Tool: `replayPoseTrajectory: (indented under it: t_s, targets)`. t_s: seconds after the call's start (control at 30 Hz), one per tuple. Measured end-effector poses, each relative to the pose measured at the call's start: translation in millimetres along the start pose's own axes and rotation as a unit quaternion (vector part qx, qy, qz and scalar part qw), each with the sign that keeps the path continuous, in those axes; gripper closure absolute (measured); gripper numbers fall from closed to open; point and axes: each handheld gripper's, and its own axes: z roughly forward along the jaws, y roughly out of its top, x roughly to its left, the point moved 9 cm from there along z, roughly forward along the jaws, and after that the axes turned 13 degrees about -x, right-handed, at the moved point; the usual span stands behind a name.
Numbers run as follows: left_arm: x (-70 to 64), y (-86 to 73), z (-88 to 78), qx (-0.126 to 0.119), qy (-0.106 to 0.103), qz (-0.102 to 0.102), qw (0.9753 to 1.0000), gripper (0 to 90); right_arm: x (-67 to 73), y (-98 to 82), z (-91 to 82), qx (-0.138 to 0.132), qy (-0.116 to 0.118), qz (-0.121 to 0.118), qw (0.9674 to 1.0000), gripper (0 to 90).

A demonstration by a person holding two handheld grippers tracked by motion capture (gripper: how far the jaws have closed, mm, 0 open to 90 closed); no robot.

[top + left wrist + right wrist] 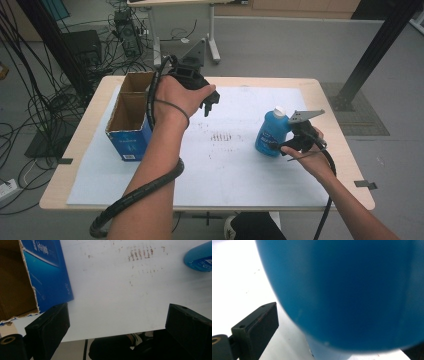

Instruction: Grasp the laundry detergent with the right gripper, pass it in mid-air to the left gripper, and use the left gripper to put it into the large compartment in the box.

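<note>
Blue bottle [272,133]: upright with a white cap, on the white sheet [235,165] at the table's [330,95] right side
Right hand-held gripper [278,148]: at the bottle's base, jaws spread either side, not clamped
Left hand-held gripper [212,102]: released, held above the sheet beside the open blue carton [129,142]

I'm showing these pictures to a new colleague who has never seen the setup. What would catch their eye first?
Most likely the blue bottle with a white cap, standing at the right of the white-covered table, with the right gripper right up against it; the jaws look spread around it. Next, the open blue cardboard box at the left edge, and the left gripper held open above the middle of the table, holding nothing.
</note>
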Motion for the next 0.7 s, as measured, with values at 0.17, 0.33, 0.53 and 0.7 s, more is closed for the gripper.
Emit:
replayPoseTrajectory:
  t_s: [0.17,0.33,0.53,0.7]
  targets:
    - [-1.6,1.4,-1.0,-0.001,0.0,0.004,1.0,5.9,0.7,0.7,2.8,-0.009,-0.003,0.001,1.0,2.4]
    - [-3.7,0.2,0.8,0.001,-0.002,0.007,1.0,5.9,1.7,0.5,7.8,-0.023,-0.01,0.008,0.9997,2.4]
    - [-2.8,-0.1,2.0,0.001,-0.002,0.004,1.0,5.9,3.6,2.2,10.7,-0.036,-0.012,0.005,0.9993,2.2]
    - [-2.1,0.1,1.6,0.001,-0.002,0.005,1.0,5.9,3.9,2.7,12.3,-0.042,-0.016,0.002,0.999,2.1]
